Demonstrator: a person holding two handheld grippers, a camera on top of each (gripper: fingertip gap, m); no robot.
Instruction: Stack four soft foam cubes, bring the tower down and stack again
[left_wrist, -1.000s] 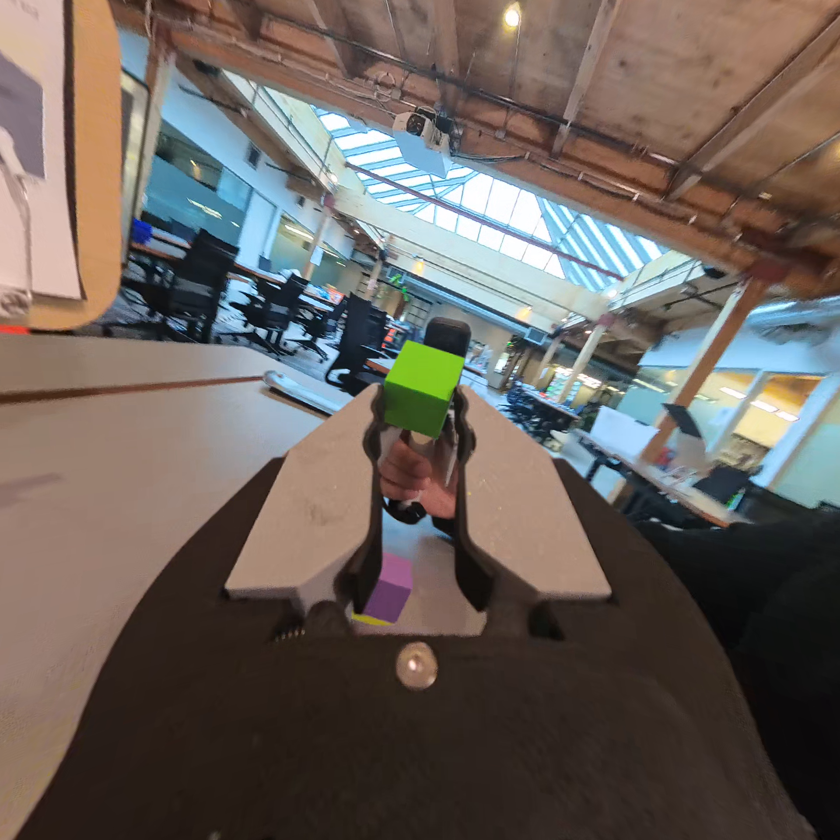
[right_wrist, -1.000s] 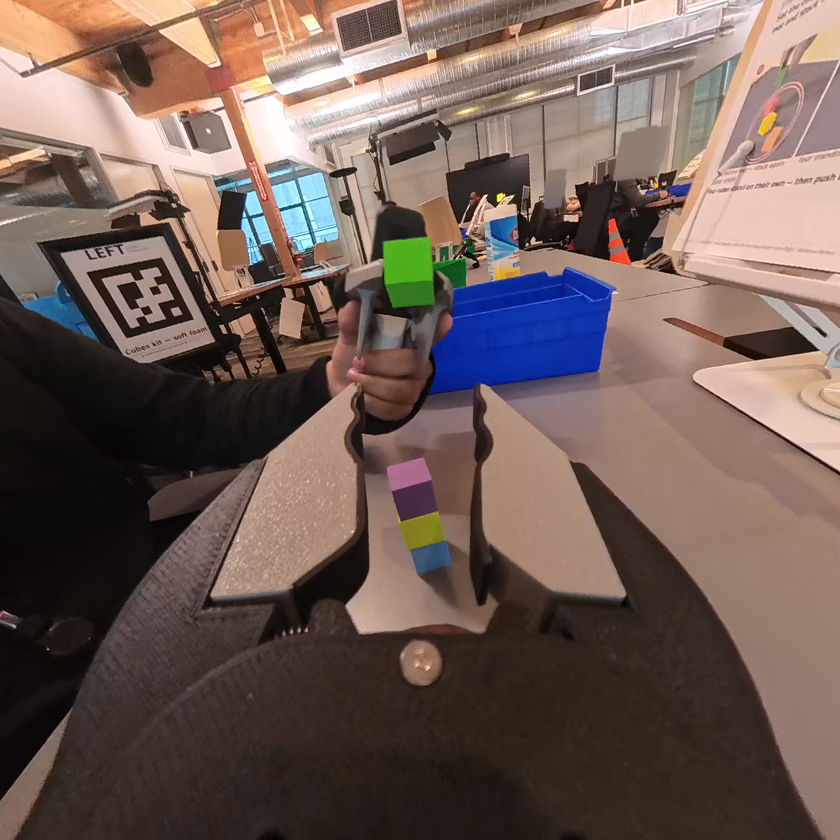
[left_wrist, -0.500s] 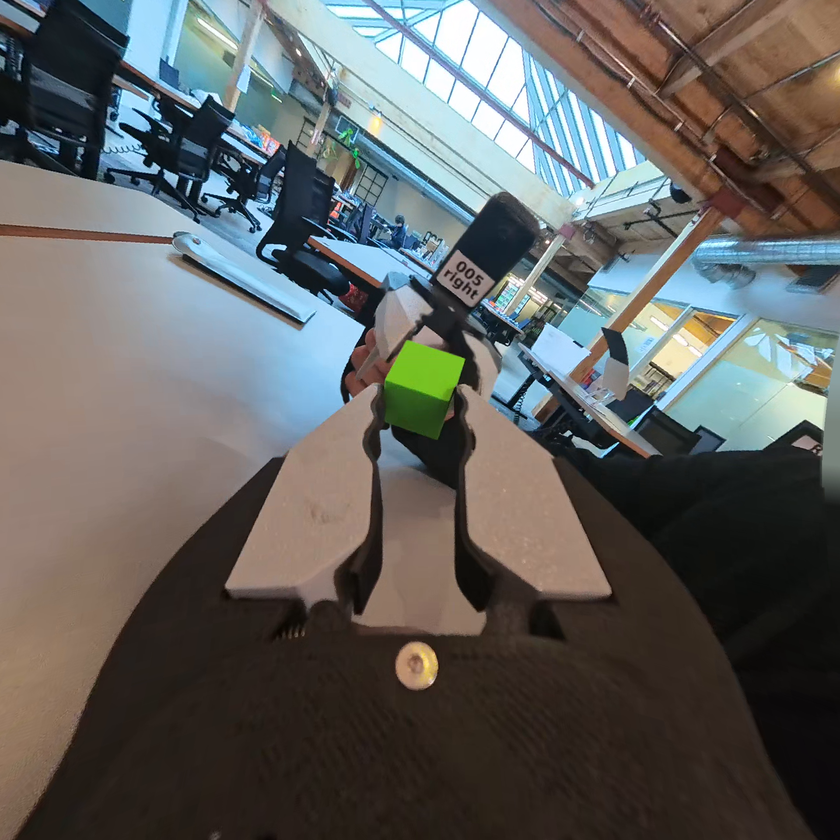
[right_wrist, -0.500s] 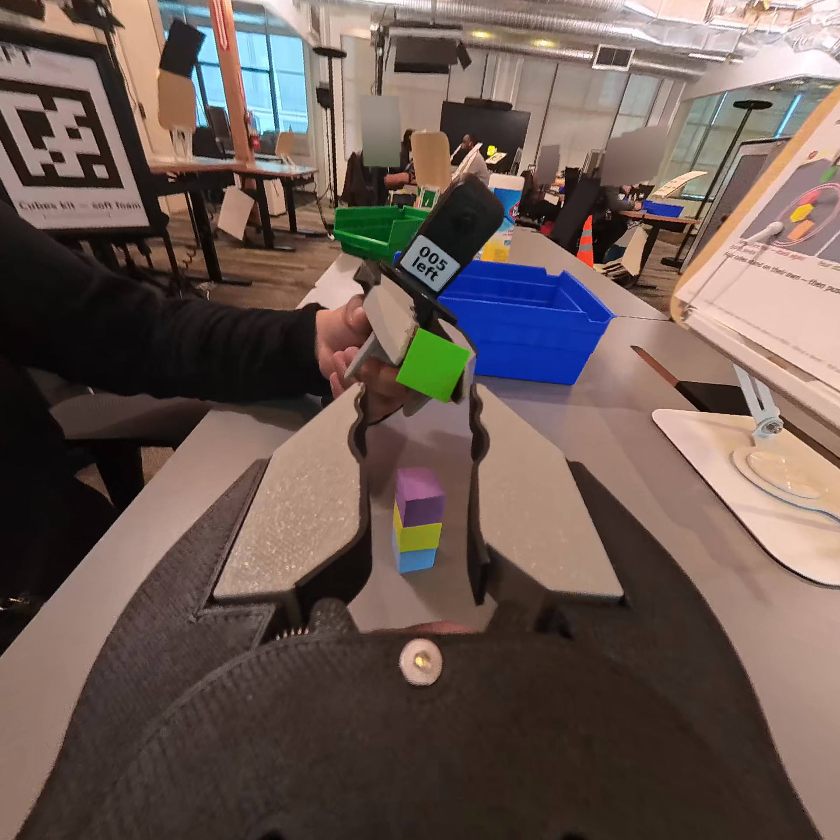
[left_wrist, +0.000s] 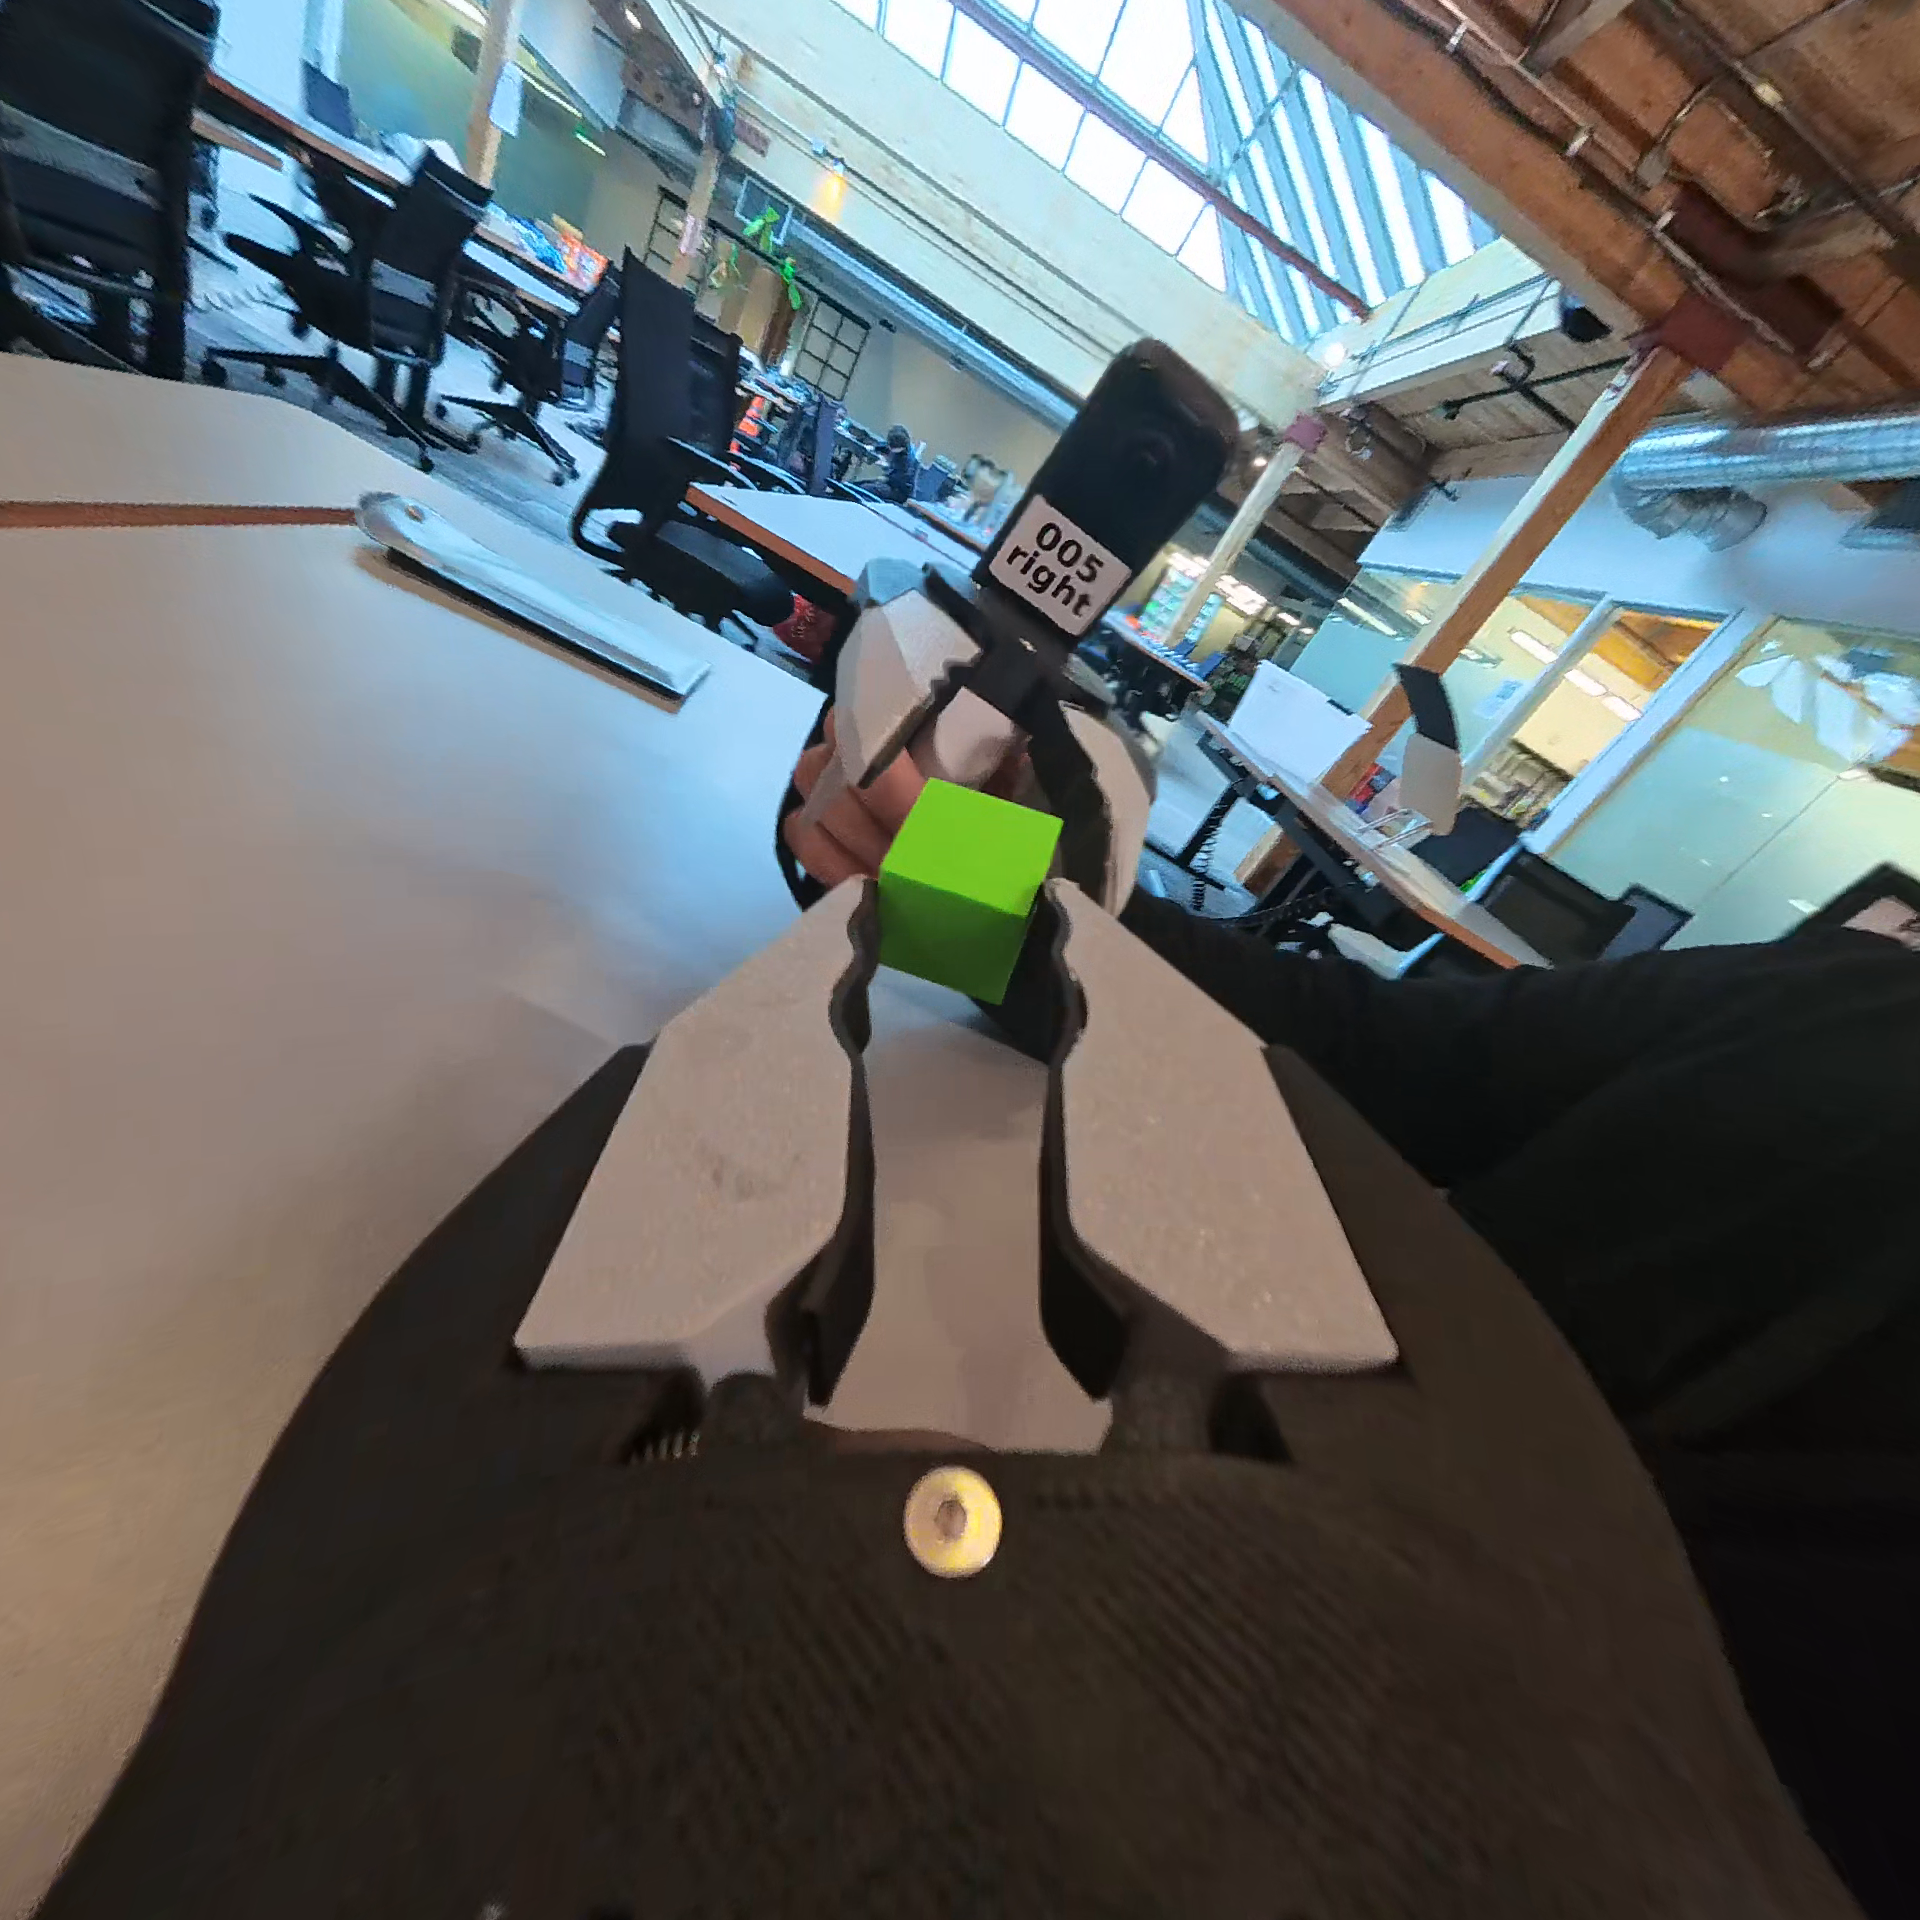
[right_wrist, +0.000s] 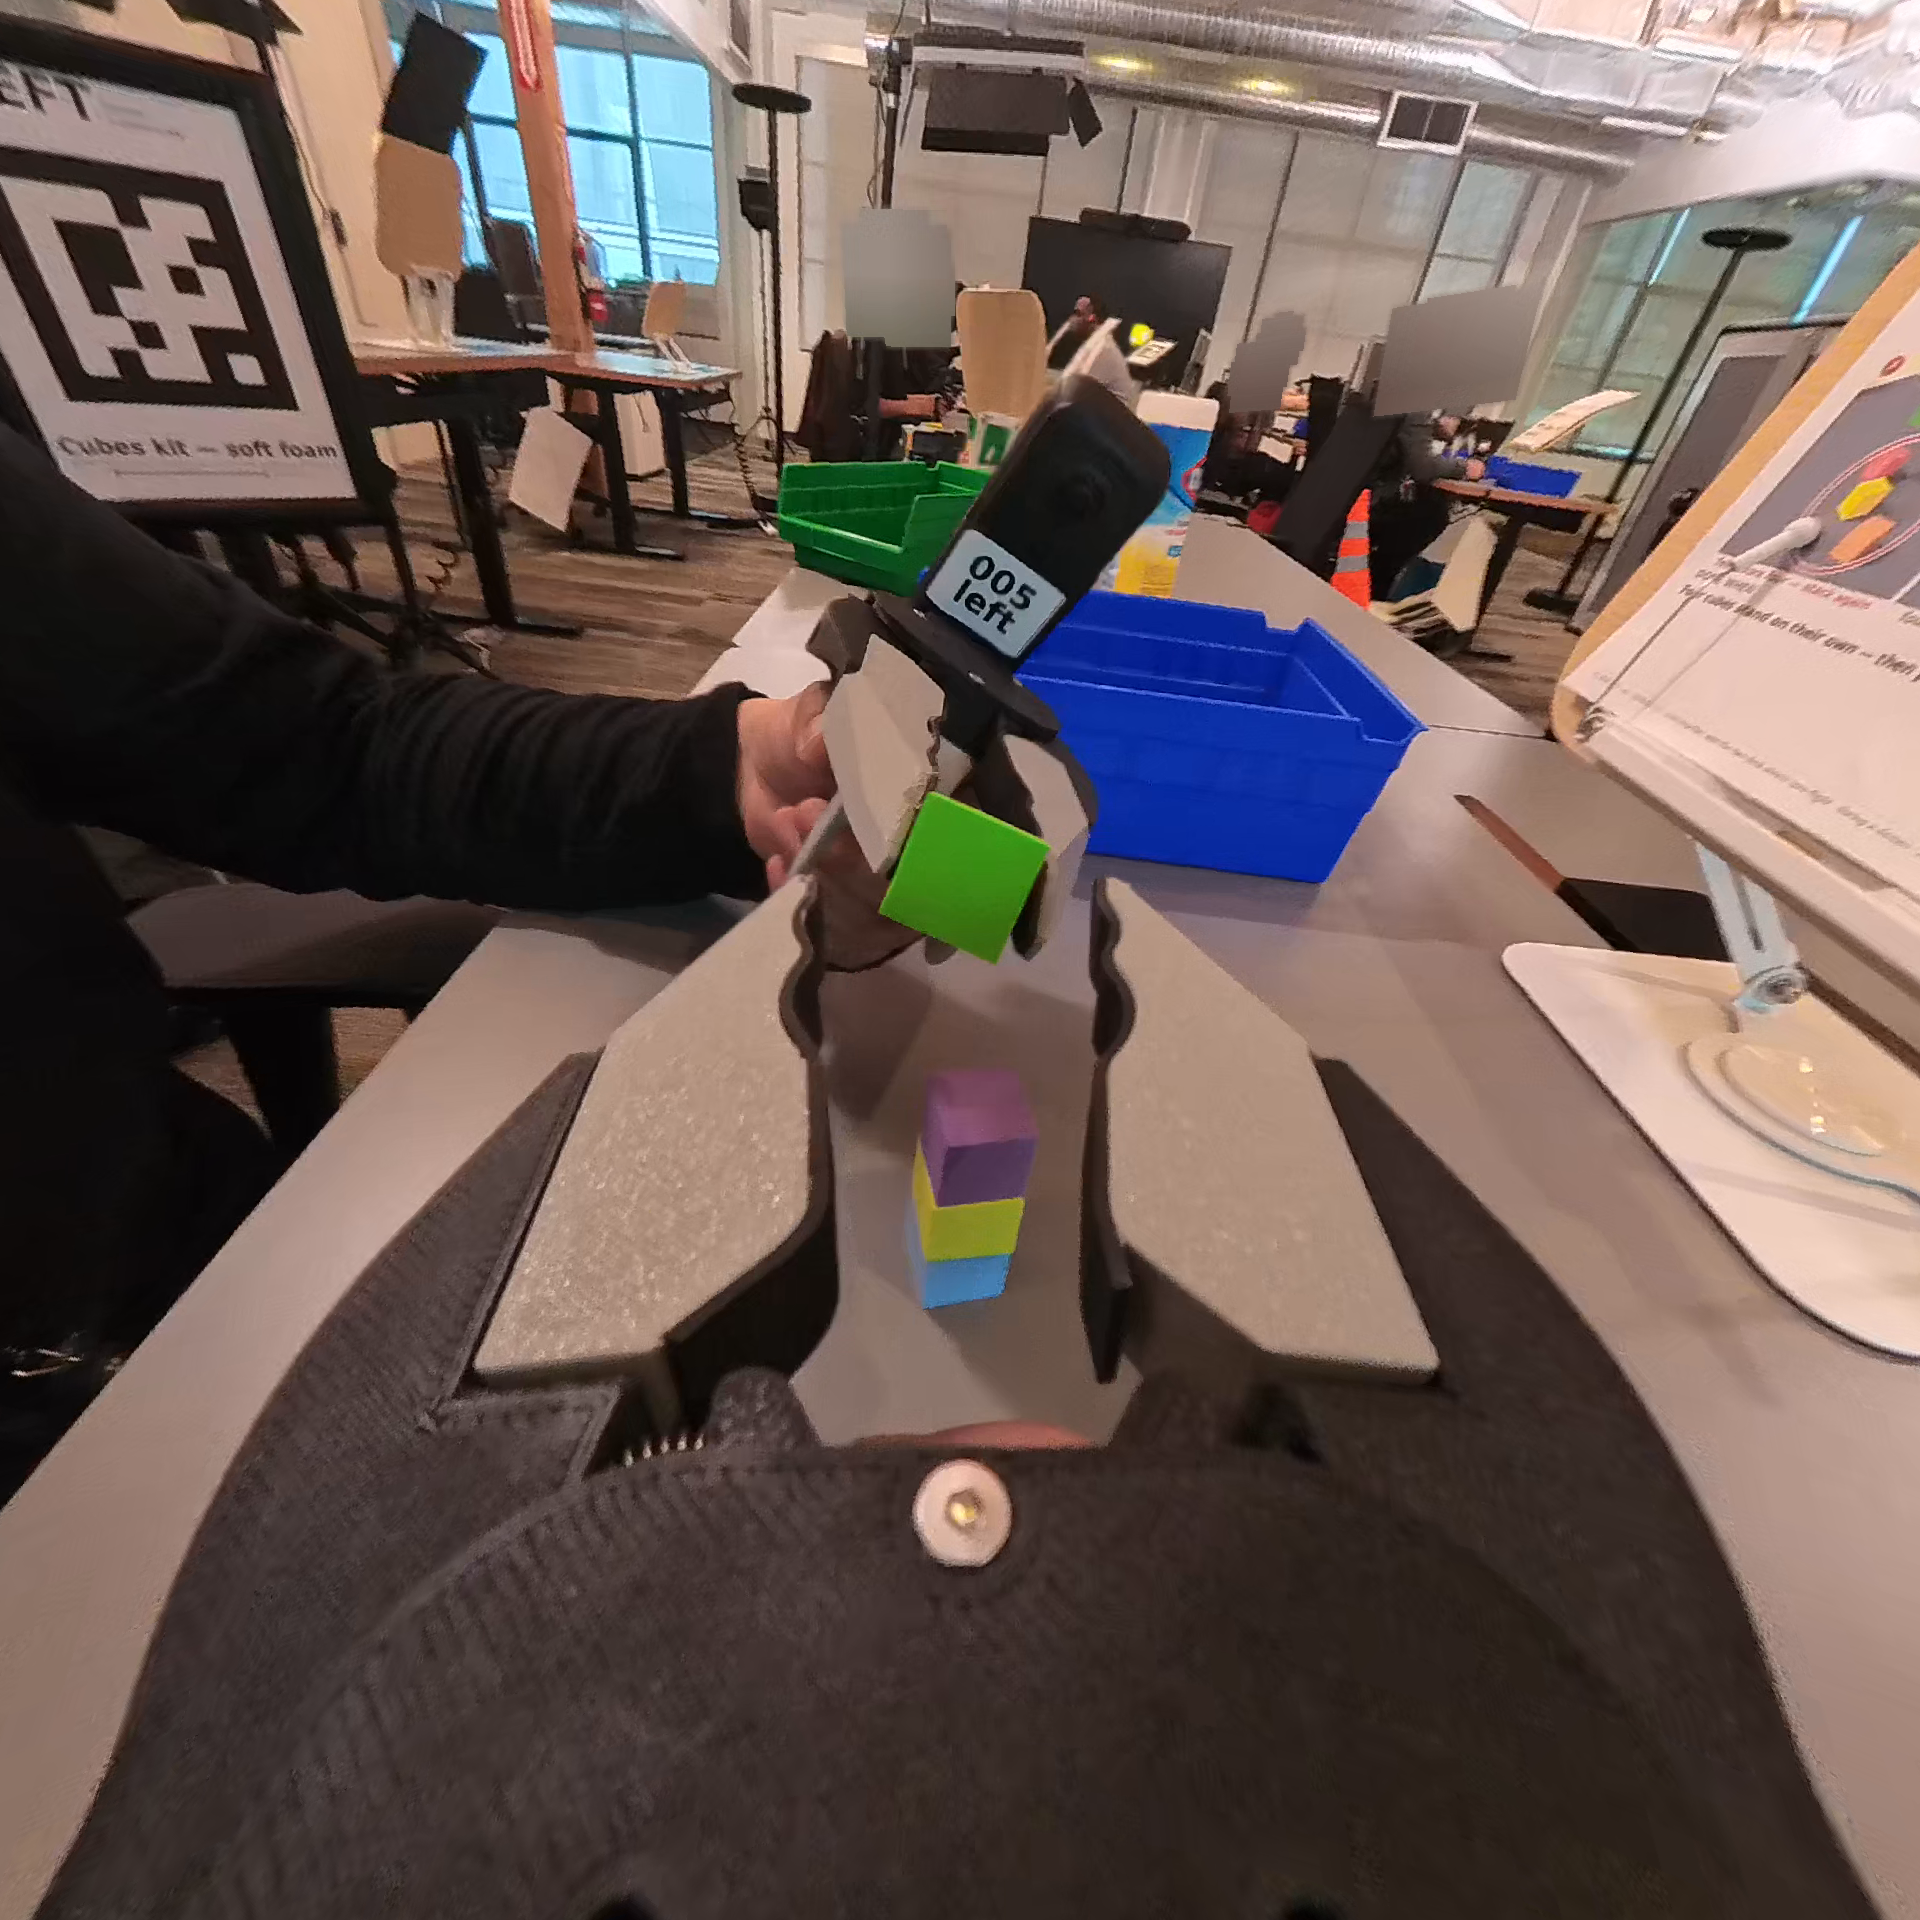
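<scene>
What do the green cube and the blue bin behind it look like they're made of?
The green cube looks like matte foam: flat, even colour with no shine, and the left gripper holds it. Whether it dents under the grip cannot be told. The blue bin looks like moulded plastic, with a smooth, slightly glossy surface and thin ribbed walls.

Up in the air, the bright green foam cube (right_wrist: 964, 875) sits clamped between the fingers of the left gripper (left_wrist: 961, 935), above and behind a three-high tower on the grey table (right_wrist: 1507, 1475): the purple foam cube (right_wrist: 977, 1138) on top, the yellow-green foam cube (right_wrist: 966, 1218) under it, the light blue foam cube (right_wrist: 961, 1276) at the bottom. That tower stands between the spread fingers of the right gripper (right_wrist: 951, 945), touching neither. Behind it rests the blue plastic bin (right_wrist: 1216, 748) with the green plastic bin (right_wrist: 873, 520) farther back to its left, and the white stand base (right_wrist: 1704, 1101) lies off to the right.
</scene>
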